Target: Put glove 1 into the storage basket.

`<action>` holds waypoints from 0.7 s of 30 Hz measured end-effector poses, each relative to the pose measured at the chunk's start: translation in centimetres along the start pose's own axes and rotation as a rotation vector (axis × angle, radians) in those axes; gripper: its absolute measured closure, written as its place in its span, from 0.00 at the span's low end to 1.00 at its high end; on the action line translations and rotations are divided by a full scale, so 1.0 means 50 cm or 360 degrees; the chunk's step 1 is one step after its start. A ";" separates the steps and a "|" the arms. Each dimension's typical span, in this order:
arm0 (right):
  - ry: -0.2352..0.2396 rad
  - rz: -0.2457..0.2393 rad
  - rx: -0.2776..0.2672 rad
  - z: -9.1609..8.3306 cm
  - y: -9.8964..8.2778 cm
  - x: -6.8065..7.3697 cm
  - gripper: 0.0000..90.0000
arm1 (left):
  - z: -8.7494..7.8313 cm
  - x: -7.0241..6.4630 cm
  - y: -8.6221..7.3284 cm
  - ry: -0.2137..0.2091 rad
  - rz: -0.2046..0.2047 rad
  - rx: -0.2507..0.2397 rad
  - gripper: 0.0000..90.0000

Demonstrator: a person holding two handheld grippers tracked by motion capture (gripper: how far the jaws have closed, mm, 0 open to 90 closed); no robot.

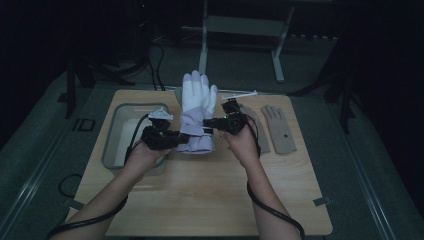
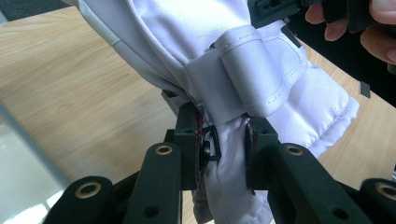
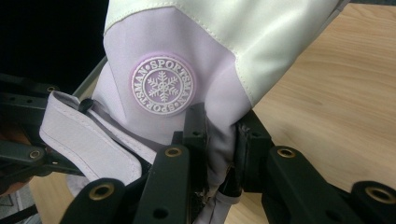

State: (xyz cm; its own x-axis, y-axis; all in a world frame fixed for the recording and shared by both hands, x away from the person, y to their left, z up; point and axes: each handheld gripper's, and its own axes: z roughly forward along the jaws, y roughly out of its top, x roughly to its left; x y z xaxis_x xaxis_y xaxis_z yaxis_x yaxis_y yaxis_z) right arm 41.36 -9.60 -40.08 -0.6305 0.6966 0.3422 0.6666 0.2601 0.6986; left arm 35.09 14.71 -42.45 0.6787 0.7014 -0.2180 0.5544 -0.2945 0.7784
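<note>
A white and lilac ski glove [image 1: 198, 110] hangs above the wooden table [image 1: 210, 200], fingers pointing away from me. My left gripper [image 1: 176, 138] is shut on the left side of its cuff; in the left gripper view [image 2: 223, 154] the jaws pinch cuff fabric just below the wrist strap [image 2: 257, 70]. From the right, my right gripper [image 1: 209, 123] is shut on the glove's wrist; its jaws [image 3: 219, 154] clamp lilac fabric under a round snowflake badge [image 3: 162, 86]. The glove [image 3: 224, 37] is held off the table between both grippers.
A grey bin [image 1: 112, 145] stands at the table's left, behind my left hand. A beige glove [image 1: 279, 131] lies flat at the back right, with another partly hidden behind my right hand. A white stick-like thing [image 1: 240, 95] lies near the back edge.
</note>
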 end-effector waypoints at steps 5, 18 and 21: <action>0.0021 -0.0024 0.0012 0.030 0.019 0.033 0.85 | -0.034 0.025 -0.012 0.0032 -0.0023 -0.0003 0.81; 0.0094 -0.0080 0.0078 0.138 0.060 0.123 0.85 | -0.129 0.104 -0.063 0.0126 -0.0097 0.0028 0.81; 0.0122 -0.0091 0.0092 0.166 0.067 0.147 0.85 | -0.154 0.123 -0.079 0.0156 -0.0123 0.0031 0.81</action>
State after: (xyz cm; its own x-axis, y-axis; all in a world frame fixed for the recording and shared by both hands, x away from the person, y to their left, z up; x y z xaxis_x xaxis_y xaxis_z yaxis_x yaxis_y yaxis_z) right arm 42.27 1.94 -40.47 -0.6951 0.6269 0.3518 0.6493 0.3375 0.6815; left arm 33.36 25.19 -42.34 0.5840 0.7821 -0.2176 0.6129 -0.2490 0.7499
